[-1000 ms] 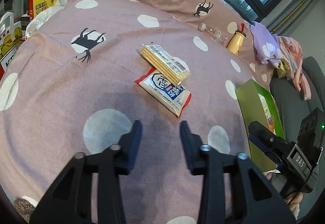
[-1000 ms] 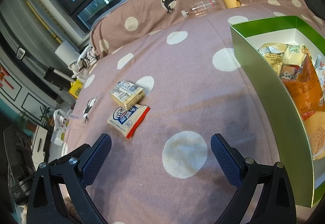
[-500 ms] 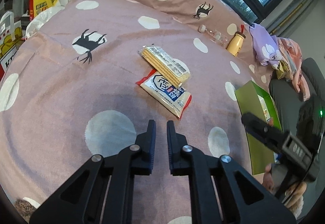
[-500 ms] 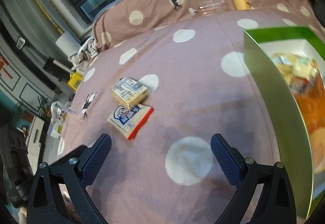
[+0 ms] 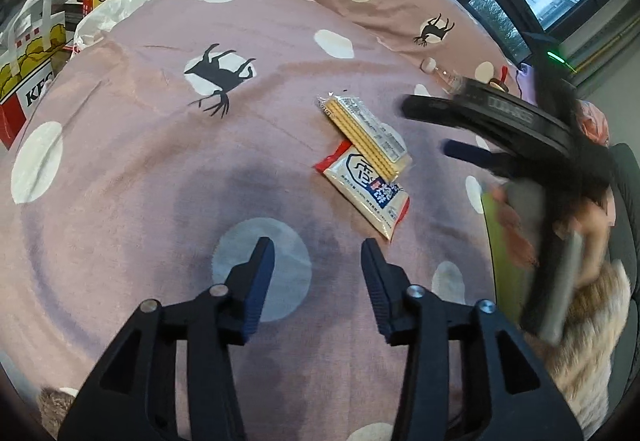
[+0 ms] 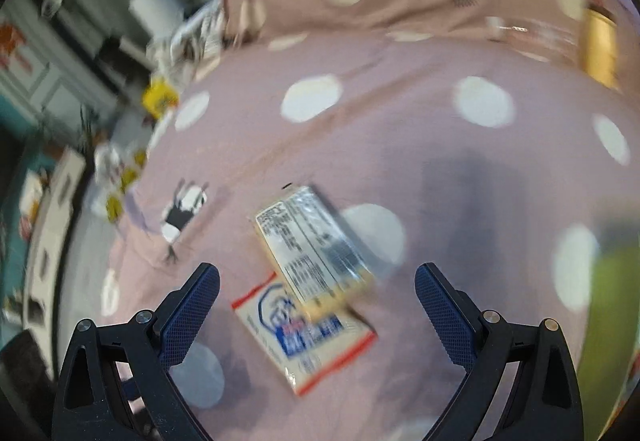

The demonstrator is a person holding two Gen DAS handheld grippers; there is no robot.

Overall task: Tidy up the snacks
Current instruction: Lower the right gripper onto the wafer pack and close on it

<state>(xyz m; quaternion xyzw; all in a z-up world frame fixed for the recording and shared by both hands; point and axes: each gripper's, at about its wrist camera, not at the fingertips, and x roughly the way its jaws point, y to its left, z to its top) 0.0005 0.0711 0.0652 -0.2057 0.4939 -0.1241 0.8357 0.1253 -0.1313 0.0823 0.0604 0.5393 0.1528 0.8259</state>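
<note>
Two snack packs lie on the pink dotted bedspread (image 5: 140, 169). A clear pack of yellow wafers (image 5: 366, 135) rests partly on a white, red-edged packet with blue print (image 5: 366, 191). In the right wrist view the wafer pack (image 6: 312, 245) and the white packet (image 6: 308, 337) lie between and just ahead of the fingers. My left gripper (image 5: 318, 265) is open and empty, below and left of the packs. My right gripper (image 6: 316, 293) is wide open and empty, close over the packs; it shows blurred in the left wrist view (image 5: 480, 129).
A green box (image 5: 500, 241) stands at the right edge of the bed, also a green blur in the right wrist view (image 6: 612, 305). A yellow bottle (image 6: 600, 45) and a clear bottle (image 5: 444, 75) lie by the pillow. Bags and boxes (image 5: 28, 53) stand off the bed's left side.
My left gripper shut half a second ago and has opened again. My right gripper has swung left from beside the green box to over the two packs, still wide open.
</note>
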